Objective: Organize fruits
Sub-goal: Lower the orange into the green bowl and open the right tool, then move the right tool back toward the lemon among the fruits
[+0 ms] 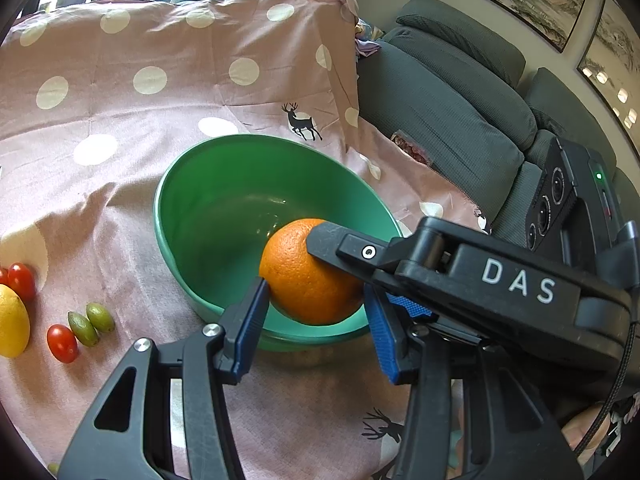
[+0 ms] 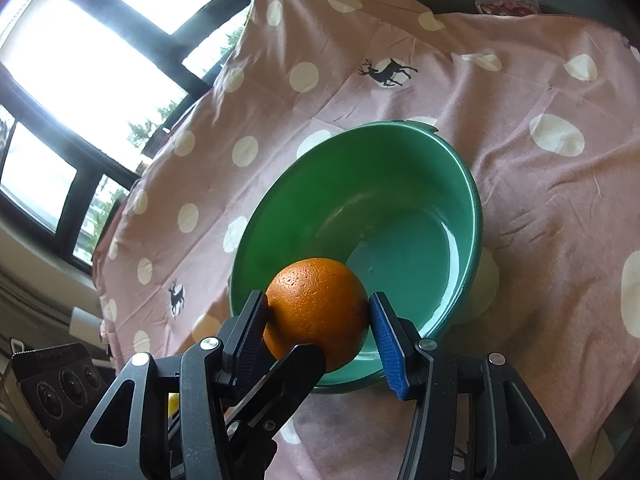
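Both tongs are meeting on one orange (image 1: 308, 276), which is hanging over the near rim of the green bowl (image 1: 200, 200). The right tongs (image 2: 318, 320) are closing on it from both sides, pads pressing its flanks. The left tongs (image 1: 316, 312) are standing wide around the same fruit: the left pad is touching it, but whether the right pad is touching cannot be told, so I cannot tell if the left pair is gripping at all.

Judging from this, the step in hand is either a handover or the drop into the bowl. To do it well, only one pair should be carrying the weight while the other is letting go cleanly; the fruit is round and smooth-skinned, so it is likely to roll out if the squeeze is off-centre. Lowering it further past the rim before releasing should be keeping it from bouncing out onto the cloth (image 1: 160, 80) covering the bench.

Counting from the left view: one orange, one bowl with nothing lying inside, one lemon (image 1: 12, 322), three cherry tomatoes (image 1: 62, 342) (one only partly showing at the edge), and two small green fruits (image 1: 90, 322) lying side by side.
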The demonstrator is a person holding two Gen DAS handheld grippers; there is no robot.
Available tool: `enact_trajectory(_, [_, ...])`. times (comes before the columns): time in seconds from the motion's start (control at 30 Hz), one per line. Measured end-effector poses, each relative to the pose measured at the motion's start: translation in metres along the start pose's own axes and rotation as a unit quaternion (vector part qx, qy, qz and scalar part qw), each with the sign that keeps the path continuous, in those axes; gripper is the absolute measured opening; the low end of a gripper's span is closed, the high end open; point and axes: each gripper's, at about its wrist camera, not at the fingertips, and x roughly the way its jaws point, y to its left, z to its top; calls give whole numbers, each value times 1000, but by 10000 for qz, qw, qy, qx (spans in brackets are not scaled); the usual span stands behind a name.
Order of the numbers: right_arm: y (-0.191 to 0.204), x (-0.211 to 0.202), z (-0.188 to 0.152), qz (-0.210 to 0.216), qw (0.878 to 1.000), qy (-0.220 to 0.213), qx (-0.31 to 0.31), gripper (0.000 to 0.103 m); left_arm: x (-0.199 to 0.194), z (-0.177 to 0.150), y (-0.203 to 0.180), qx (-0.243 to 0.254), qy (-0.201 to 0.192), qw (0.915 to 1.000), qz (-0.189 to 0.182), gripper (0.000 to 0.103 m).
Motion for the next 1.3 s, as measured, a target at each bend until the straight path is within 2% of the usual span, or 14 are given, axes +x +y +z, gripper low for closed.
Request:
enact_trajectory(0.13, [-1,-1,0,-107,9999,-18,49,55,1,-1,-1,-6,4,10000,-21,47])
enact_trajectory(0.2, [-2,-1,1,-104,9999,-49,41,55,2,-1,-1,-32,6,9997,-259,38])
enact_trajectory(0.23, [-1,-2,1,36,10000,-37,44,55,3,-1,-2,-48,41,9995,-315,38])
enact_trajectory(0.33, [3,0,0,298,9996,31,8,55,5,-2,-3,13,28,10000,-50,38])
enact_trajectory(0.47, [12,0,-3,-310,9993,-105,-187,55,2,-2,-4,8,69,10000,32,39])
enact_trajectory(0.63, [14,-3,-3,-122,9995,-163,-231,55,-13,-4,-4,91,-173,9996,207,40])
enact_trajectory(0.8, [20,-10,-5,-289,9985,-356,-312,55,-41,-5,14,-334,-431,9984,151,42])
enact_trajectory(0.93, [25,-13,-7,-195,9983,-416,-350,55,-72,-7,26,-506,-788,9938,607,44])
enact_trajectory(1.03, [31,-16,-9,-235,9976,-506,-412,55,-94,-9,38,-779,-1062,9858,1042,47])
enact_trajectory(1.1, [35,-18,-11,-192,9973,-561,-426,55,-106,-12,45,-972,-1264,9738,1623,48])
enact_trajectory(1.17, [40,-21,-14,-117,9972,-638,-381,55,-115,-15,51,-1081,-1279,9608,2210,48])
enact_trajectory(1.3, [57,-26,-22,117,9960,-731,-500,55,-138,-24,69,-1225,-1287,9383,2967,51])
